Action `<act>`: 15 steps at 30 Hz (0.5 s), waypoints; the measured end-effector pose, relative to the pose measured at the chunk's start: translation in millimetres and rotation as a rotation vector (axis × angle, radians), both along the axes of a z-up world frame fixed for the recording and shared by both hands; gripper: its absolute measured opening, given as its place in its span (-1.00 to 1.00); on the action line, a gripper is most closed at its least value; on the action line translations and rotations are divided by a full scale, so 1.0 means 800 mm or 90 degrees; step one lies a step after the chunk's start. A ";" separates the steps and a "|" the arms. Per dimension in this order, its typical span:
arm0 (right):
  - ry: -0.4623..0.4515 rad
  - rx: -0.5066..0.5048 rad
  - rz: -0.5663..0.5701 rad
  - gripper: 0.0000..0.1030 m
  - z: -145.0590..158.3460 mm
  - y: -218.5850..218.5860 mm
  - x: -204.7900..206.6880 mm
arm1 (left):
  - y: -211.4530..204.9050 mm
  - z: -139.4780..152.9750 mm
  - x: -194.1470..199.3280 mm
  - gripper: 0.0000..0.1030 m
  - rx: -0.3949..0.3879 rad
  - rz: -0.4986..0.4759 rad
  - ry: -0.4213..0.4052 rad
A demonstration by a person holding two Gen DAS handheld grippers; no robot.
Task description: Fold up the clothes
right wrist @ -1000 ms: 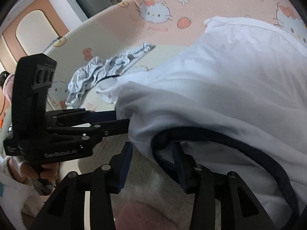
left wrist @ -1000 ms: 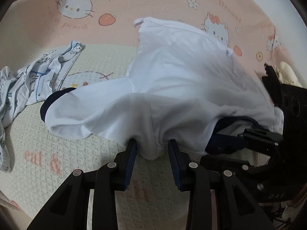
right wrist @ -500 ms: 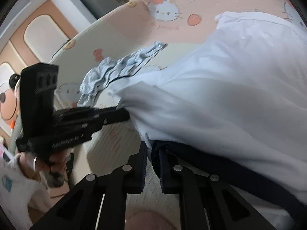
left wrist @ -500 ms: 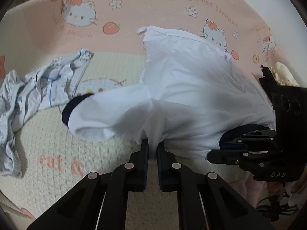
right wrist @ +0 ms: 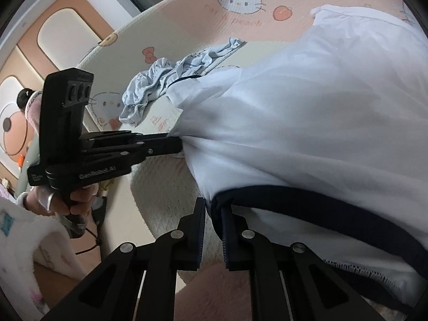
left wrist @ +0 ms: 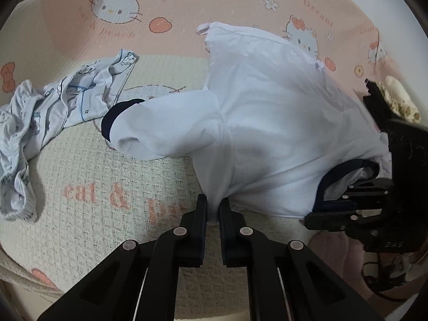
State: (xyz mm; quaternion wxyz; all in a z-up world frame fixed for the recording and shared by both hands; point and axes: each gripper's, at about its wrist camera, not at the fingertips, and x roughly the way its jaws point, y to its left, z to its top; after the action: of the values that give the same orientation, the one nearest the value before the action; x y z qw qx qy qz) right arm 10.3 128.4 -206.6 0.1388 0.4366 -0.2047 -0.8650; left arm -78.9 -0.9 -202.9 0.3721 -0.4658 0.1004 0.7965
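Cream and pink blanket (left wrist: 88, 176) with cat prints covers the bed. Nearest, the left gripper (left wrist: 213, 211) is closed on the shirt (left wrist: 267, 123) at its shoulder edge, and the right gripper (right wrist: 213, 215) is closed on the navy collar (right wrist: 307, 198); I judge both pinch the near edge to lift or spread it for a fold. Farther left lies a blue garment (left wrist: 58, 107) (crumpled). Only the right view shows the hand (right wrist: 72, 203) holding the left gripper and the wall (right wrist: 53, 34) behind.
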 end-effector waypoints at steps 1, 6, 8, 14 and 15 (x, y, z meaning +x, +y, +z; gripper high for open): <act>0.002 -0.006 -0.009 -0.81 0.000 0.002 0.001 | -0.003 0.003 0.000 -0.87 0.019 0.002 -0.009; 0.013 -0.049 -0.064 -0.37 0.007 0.019 0.006 | -0.027 0.016 -0.011 -0.82 0.138 0.052 -0.089; 0.020 -0.083 -0.088 -0.27 0.010 0.029 0.008 | -0.032 0.019 -0.015 -0.67 0.143 0.075 -0.102; 0.003 -0.160 -0.117 -0.27 0.002 0.046 0.005 | -0.042 0.018 -0.026 0.14 0.157 0.118 -0.145; -0.005 -0.165 -0.118 -0.27 -0.001 0.047 0.003 | -0.042 0.015 -0.028 0.14 0.164 0.121 -0.164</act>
State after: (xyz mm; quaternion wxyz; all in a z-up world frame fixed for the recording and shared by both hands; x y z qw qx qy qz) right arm 13.0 166.3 -207.1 0.1127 0.3975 -0.3548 -0.8387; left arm -101.4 -34.8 -191.1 0.3618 -0.5196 -0.0952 0.7681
